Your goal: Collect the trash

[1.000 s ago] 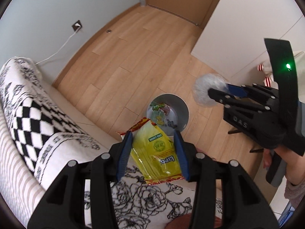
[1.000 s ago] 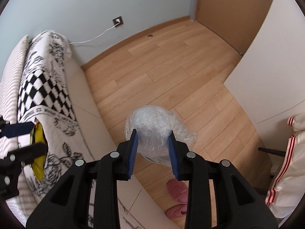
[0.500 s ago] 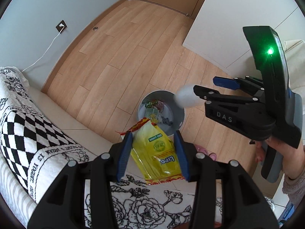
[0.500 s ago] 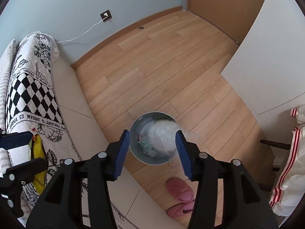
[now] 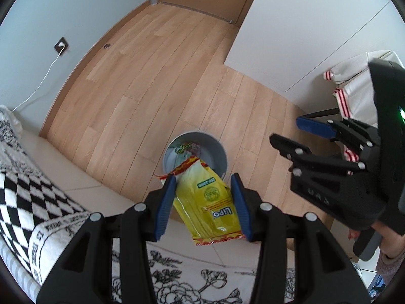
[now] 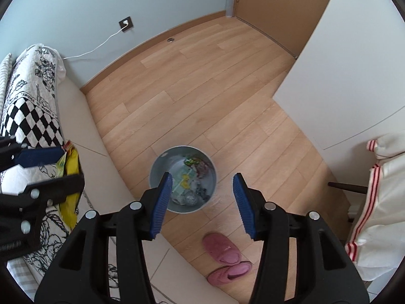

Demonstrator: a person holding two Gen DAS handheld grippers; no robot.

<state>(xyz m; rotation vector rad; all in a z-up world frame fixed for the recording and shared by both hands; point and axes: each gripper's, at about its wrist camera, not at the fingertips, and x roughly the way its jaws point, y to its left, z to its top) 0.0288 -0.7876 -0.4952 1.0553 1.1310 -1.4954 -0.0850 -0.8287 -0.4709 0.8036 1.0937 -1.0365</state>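
Left wrist view: the left claw (image 5: 206, 202) points steeply down and grips a yellow snack wrapper (image 5: 207, 202) between its blue pads, the pads pressed on both edges of the packet; the wrapper hangs over the edge of the bed (image 5: 83, 185), its red-trimmed top end overlapping the near rim of the bin (image 5: 217, 147); the bin is a round grey metal pail standing on the wooden floor (image 5: 152, 81) just beside the bed, with coloured wrappers already inside; to the right the right claw (image 5: 291, 133) is seen from the side, its jaws apart with nothing between them, held by a hand (image 5: 379, 230); a black-and-white patterned blanket (image 5: 30, 202) covers the bed at the left.

Right wrist view: the right claw (image 6: 202, 200) stands moderately wide and empty, looking straight down into the bin (image 6: 157, 169); inside lie a pile of trash (image 6: 192, 182), including a green and yellow packet and a crumpled clear bag; two pink slippers (image 6: 225, 258) rest on the floor (image 6: 202, 76) near the bin; at the left edge the left claw (image 6: 63, 163) holds the yellow wrapper (image 6: 69, 177) above the blanket (image 6: 30, 114); a white cloth with red stripes (image 6: 374, 202) hangs at the right.
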